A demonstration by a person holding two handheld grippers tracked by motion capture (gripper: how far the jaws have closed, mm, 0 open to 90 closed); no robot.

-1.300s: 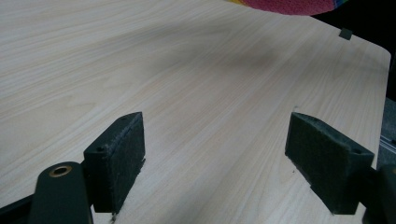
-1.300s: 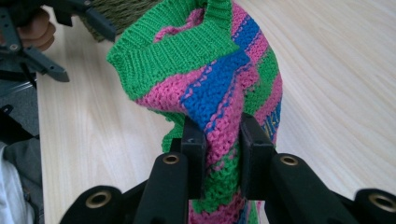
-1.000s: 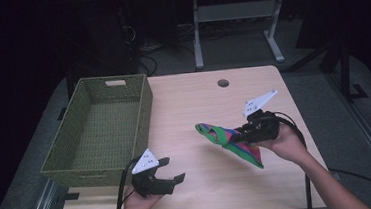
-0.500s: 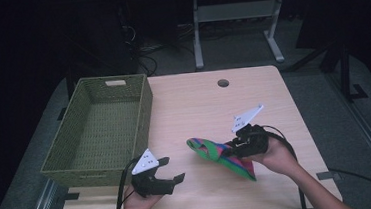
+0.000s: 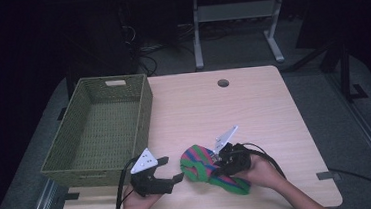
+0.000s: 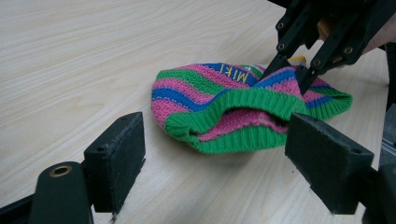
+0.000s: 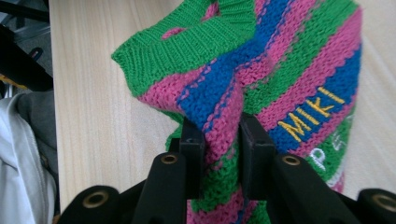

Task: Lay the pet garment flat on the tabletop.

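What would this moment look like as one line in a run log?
right gripper: shut on striped knit hat | hat: lying on table | left gripper: open, facing hat's opening | wicker basket: beside

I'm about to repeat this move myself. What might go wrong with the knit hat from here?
The right gripper pinches just one fold of the striped hat, so the knit may slip free or stretch. The left gripper stands open by the green cuff; closing could miss it or catch both layers. The basket sits apart, so the hat might snag its rim.
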